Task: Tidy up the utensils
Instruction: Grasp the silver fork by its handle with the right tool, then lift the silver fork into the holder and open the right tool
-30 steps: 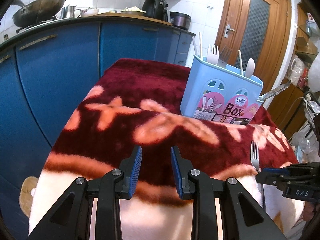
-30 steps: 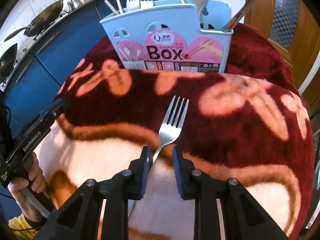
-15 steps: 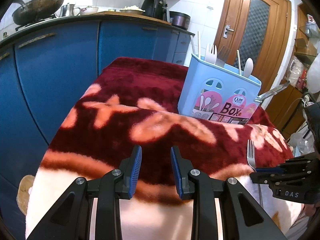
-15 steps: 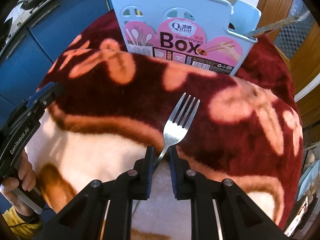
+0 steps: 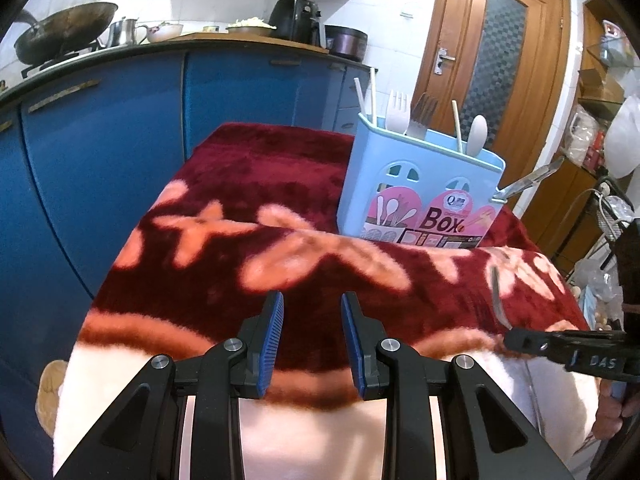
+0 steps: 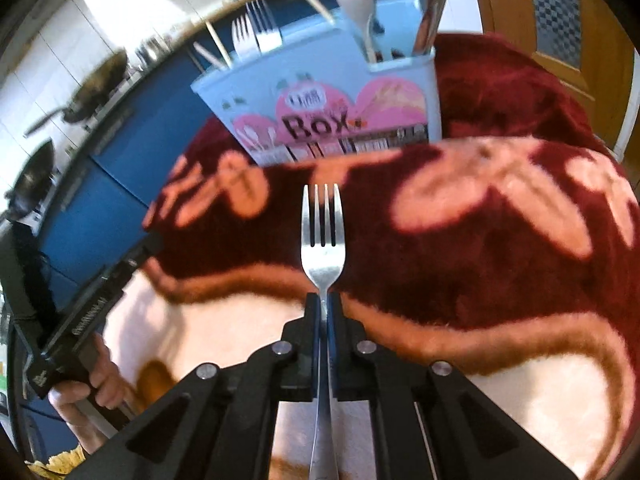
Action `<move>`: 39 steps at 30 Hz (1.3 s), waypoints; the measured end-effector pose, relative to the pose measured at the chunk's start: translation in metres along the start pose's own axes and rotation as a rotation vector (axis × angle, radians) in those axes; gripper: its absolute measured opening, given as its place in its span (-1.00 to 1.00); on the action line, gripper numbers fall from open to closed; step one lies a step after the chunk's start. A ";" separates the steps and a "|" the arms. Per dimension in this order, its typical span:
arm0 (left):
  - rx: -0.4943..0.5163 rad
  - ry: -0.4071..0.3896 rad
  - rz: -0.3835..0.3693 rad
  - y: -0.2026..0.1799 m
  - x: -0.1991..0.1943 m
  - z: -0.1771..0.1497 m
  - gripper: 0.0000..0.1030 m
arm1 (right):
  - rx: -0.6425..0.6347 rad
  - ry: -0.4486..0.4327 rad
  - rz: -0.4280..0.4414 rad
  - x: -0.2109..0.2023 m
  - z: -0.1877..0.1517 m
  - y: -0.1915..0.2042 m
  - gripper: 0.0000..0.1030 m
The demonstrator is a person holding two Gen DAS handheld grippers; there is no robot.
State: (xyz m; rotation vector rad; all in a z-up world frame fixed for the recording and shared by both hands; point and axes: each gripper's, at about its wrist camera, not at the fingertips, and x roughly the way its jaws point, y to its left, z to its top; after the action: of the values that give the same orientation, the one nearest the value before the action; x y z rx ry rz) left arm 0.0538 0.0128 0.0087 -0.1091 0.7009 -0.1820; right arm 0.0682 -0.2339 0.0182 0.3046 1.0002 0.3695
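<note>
One blanket (image 5: 256,184), dark red with peach flowers, covers the surface before me. One light blue utensil box (image 5: 420,196) stands upright on it toward the far edge. In the box I count two forks, one pale (image 5: 397,110) and one metal (image 5: 423,114), one pale spoon (image 5: 478,131), three thin sticks (image 5: 372,94) and one metal piece jutting from the side slot; what that piece is I cannot tell. One metal fork (image 6: 322,236) is clenched at its neck in my right tongs (image 6: 323,308), whose jaws have just been closing onto it, tines aimed at the box. My left tongs (image 5: 312,334) stand parted with nothing between the blue pads (image 5: 275,320).
</note>
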 end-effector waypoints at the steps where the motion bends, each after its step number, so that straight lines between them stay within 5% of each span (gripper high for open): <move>1: 0.001 0.000 -0.002 -0.001 0.001 0.000 -0.41 | -0.010 -0.035 0.005 -0.004 0.000 0.002 -0.91; 15: 0.020 -0.017 -0.023 -0.018 0.007 0.014 -0.41 | -0.028 -0.470 0.047 -0.053 0.035 0.001 -0.91; 39: 0.003 -0.026 -0.052 -0.020 0.033 0.031 -0.41 | -0.171 -0.821 -0.224 -0.022 0.145 0.016 -0.90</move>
State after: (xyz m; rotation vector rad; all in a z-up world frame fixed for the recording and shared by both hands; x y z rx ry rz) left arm 0.0958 -0.0126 0.0145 -0.1269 0.6728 -0.2306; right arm 0.1791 -0.2406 0.1154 0.1581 0.1879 0.0978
